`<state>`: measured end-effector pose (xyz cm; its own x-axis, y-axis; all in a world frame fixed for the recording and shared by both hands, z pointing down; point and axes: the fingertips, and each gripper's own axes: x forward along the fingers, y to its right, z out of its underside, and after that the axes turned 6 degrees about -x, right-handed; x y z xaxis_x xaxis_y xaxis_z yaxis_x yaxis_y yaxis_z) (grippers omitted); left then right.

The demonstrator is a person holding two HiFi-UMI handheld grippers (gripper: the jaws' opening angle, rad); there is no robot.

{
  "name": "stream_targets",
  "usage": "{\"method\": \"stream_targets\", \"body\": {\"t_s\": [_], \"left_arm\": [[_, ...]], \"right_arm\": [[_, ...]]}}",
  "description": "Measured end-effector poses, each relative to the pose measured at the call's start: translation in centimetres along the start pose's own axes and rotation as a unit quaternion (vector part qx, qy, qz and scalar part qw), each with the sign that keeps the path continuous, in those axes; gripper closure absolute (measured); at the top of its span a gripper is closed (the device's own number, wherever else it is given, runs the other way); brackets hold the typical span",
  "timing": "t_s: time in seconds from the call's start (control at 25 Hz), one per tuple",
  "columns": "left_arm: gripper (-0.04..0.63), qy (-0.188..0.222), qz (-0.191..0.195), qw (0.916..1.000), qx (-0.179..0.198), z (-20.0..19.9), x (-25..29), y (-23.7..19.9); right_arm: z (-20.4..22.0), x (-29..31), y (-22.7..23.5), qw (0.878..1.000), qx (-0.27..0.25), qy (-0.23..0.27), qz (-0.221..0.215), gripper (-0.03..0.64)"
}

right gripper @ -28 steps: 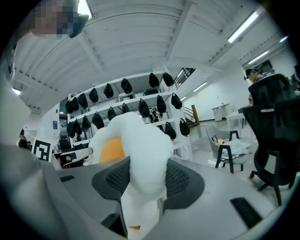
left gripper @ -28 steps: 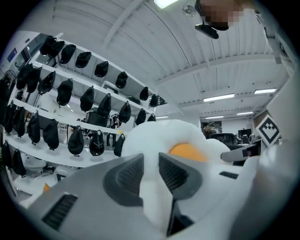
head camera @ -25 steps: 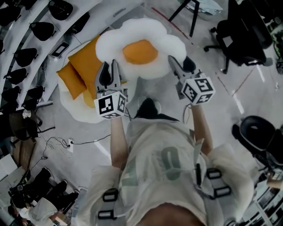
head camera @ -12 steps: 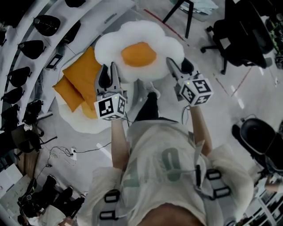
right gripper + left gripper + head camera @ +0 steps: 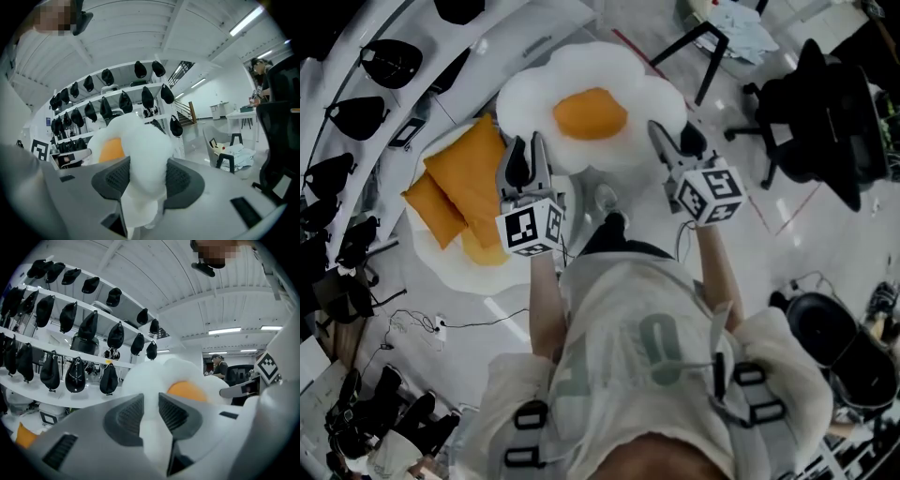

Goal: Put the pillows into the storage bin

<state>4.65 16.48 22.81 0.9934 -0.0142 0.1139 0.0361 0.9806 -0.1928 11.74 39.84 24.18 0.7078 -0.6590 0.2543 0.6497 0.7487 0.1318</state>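
Head view: the fried-egg pillow (image 5: 591, 108) hangs above the floor (image 5: 469, 300), directly ahead of the person, with its width running from one tool to the other. The left tool (image 5: 528, 155) grips its left edge and the right tool (image 5: 668, 141) its right edge, so both are equally near. Two orange pillows (image 5: 464, 183) lie on the floor to the left, nearer the left tool. No storage bin can be identified; a dark round object (image 5: 825, 323) sits at the lower right.

Left gripper view: the jaws stand narrowly apart, pinched on a thin fold of white pillow rim, yolk beyond.

Right gripper view: the jaws stand wider, clamped on a thicker bunch of white rim.
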Motion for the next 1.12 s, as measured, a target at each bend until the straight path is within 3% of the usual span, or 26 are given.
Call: {"method": "stream_targets", "body": {"t_s": [0.44,1.12], "left_arm": [[0.495,-0.009,-0.021,0.9997,-0.010,-0.1,8.1,-0.1],[0.495,-0.054,-0.121,0.9908,-0.024,2.4,16.6,-1.8]], "right_arm": [[-2.4,7.1,5.7,1.000,-0.007,-0.016,-0.018,0.420],[-2.5,20.0,11.8,0.991,-0.016,-0.083,-0.104,0.420]]}}
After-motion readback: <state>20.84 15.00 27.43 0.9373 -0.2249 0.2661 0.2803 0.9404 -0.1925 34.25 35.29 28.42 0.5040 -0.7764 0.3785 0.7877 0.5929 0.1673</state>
